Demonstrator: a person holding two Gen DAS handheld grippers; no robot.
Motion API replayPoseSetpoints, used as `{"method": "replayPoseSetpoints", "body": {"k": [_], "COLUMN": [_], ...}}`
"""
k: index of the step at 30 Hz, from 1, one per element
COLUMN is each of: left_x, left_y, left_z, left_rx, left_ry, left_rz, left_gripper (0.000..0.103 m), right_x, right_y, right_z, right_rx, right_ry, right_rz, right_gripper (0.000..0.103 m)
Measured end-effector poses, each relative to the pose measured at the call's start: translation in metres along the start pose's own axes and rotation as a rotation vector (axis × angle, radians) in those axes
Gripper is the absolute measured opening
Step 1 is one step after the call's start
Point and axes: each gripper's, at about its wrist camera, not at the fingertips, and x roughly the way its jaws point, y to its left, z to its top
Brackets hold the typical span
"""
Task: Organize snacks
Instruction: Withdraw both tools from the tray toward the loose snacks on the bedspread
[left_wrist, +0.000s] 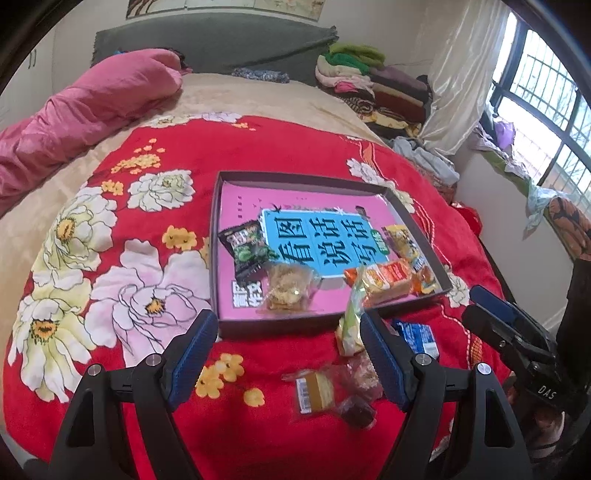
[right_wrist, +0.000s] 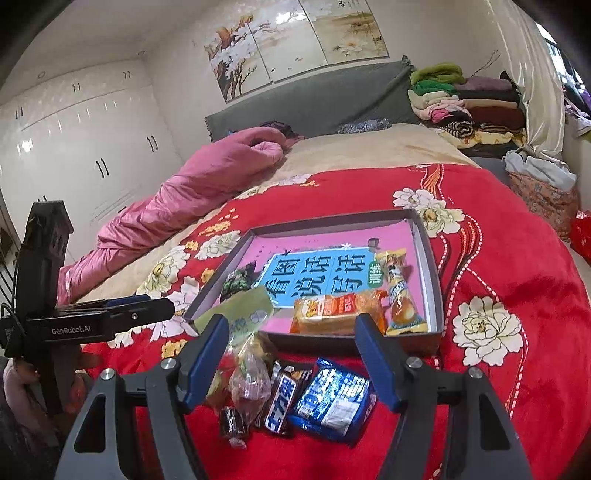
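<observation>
Far left on the bed: a rumpled pink quilt (left_wrist: 85, 110) lying along the edge of the red floral blanket (left_wrist: 122, 258). Further right, near the blanket's middle, a shallow dark tray (left_wrist: 218, 258) lined with a pink and blue printed sheet (left_wrist: 325, 240).

Inside the tray, from left: a dark green snack packet (left_wrist: 247, 251); just beside it a clear bag of yellowish pieces (left_wrist: 288, 291) against the near wall; then an orange bread packet (right_wrist: 332, 312); then a yellow wrapped snack (right_wrist: 397, 291) standing along the right wall.

Outside the tray, on the blanket in front of its near wall: a clear-wrapped cake slice (left_wrist: 317, 395), a pale green packet (left_wrist: 349, 325) leaning over the tray's near rim, a small dark candy (right_wrist: 232, 424), a Snickers-type bar (right_wrist: 280, 402) and a blue biscuit packet (right_wrist: 332, 402).

Left gripper (left_wrist: 288, 354) hanging over the loose snacks, fingers (left_wrist: 192, 350) spread apart, nothing between the pads. Right gripper (right_wrist: 291, 354) likewise over the loose pile, fingers (right_wrist: 207, 354) apart, gripping nothing.
</observation>
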Motion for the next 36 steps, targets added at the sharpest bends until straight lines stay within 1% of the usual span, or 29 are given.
{"method": "replayPoseSetpoints", "body": {"k": [8,18,25,29,36], "left_x": [0.0,0.004,0.014,0.019,0.034], "left_y": [-0.001,-0.004,-0.007,-0.011,-0.015], "left_z": [-0.011,-0.024,-0.034,-0.039,-0.049], "left_rx": [0.025,0.045,0.068,0.073,0.098], "left_ry": [0.029,0.073,0.128,0.155,0.215], "left_rz": [0.018,0.018,0.022,0.005,0.014], "left_gripper": [0.08,0.08,0.08,0.08,0.08], "right_x": [0.003,0.003,0.003,0.004,0.008], "right_y": [0.008,0.017,0.02,0.023,0.025], "right_z": [-0.008,-0.015,-0.019,-0.021,-0.025], "right_rx": [-0.021,-0.046,-0.053,-0.057,-0.064], "right_ry": [0.034,0.06,0.078,0.089,0.115], "right_rz": [0.007,0.008,0.013,0.018,0.024], "right_gripper": [0.07,0.07,0.07,0.07,0.07]}}
